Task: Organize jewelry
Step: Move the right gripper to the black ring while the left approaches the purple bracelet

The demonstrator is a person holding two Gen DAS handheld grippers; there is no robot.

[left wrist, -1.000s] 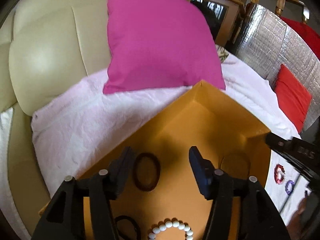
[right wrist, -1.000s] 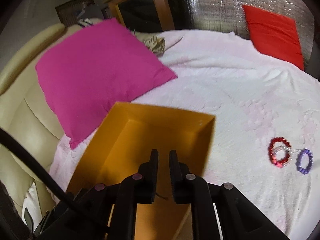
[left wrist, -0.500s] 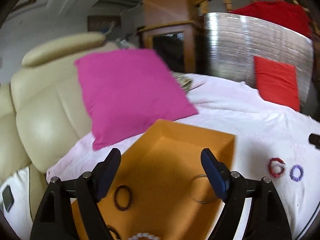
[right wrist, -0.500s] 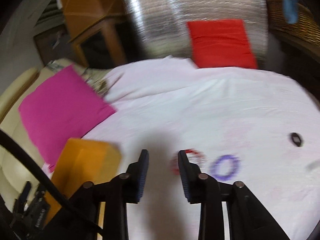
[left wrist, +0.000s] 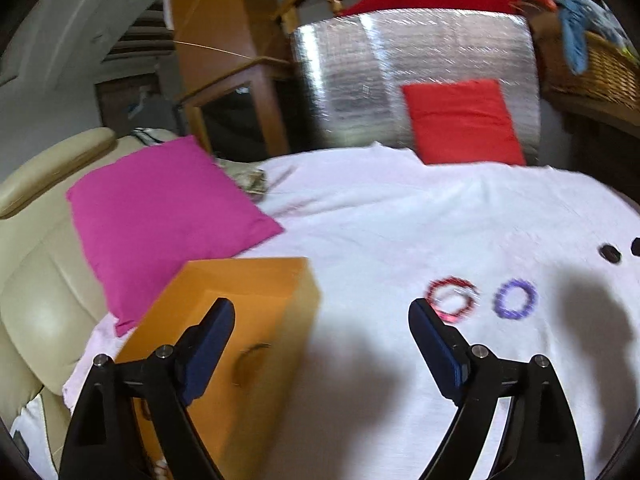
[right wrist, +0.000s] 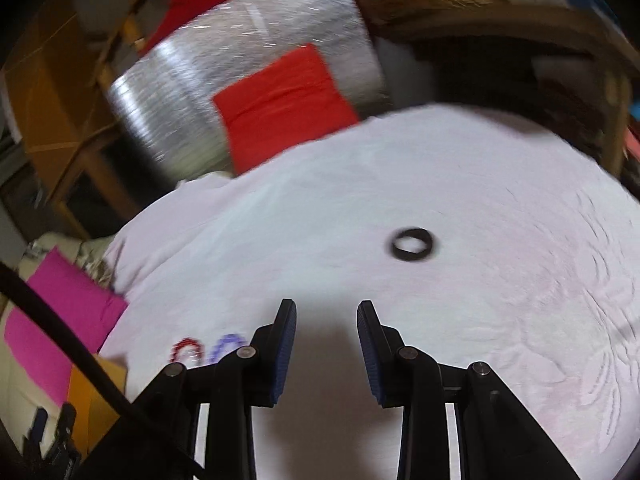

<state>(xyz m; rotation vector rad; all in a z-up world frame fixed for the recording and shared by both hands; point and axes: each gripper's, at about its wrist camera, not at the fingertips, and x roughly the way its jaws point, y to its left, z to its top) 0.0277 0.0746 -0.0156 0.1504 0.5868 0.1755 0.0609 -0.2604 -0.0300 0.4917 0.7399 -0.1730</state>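
Note:
An orange box [left wrist: 240, 320] sits on the white bedspread at lower left in the left wrist view, with a thin ring [left wrist: 250, 360] inside. A red bead bracelet [left wrist: 452, 298] and a purple bead bracelet [left wrist: 515, 298] lie on the spread to its right. My left gripper [left wrist: 320, 320] is wide open and empty, above the box's right edge. In the right wrist view a black ring [right wrist: 412, 243] lies on the spread ahead of my right gripper [right wrist: 326, 314], which is open and empty. The red bracelet [right wrist: 186, 350] and purple bracelet [right wrist: 226, 344] show to its left.
A magenta pillow [left wrist: 160, 216] leans on the cream headboard [left wrist: 36, 280] at left. A red cushion [left wrist: 460, 120] stands against a silver panel at the back. Small black pieces [left wrist: 610, 253] lie far right. A wicker basket [left wrist: 592, 68] is at upper right.
Both grippers have swung right, away from the box toward the bracelets and the black ring. My right gripper has opened from nearly shut. My left gripper has stayed open.

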